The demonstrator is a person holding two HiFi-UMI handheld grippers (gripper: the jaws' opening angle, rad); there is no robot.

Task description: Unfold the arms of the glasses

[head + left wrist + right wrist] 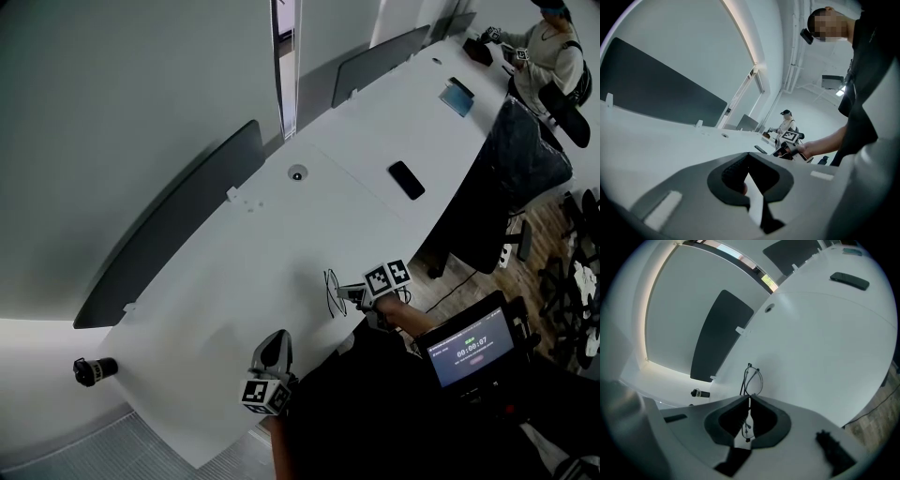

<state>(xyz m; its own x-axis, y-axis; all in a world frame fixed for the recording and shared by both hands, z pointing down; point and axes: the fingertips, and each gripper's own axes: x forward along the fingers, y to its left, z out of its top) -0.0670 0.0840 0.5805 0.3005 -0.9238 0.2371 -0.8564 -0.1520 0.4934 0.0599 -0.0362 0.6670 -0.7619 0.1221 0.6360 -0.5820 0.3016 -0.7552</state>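
R tongs [749, 398] on glasses [753, 380]; L tongs [749, 155] closed.

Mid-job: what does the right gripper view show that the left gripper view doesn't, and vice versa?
Right gripper view only: thin black wire-frame glasses pinched in the right gripper, plus a small black cylinder. Left gripper view only: the left gripper shut and empty, and a distant person. Both: the white desk and dark grey divider panels.
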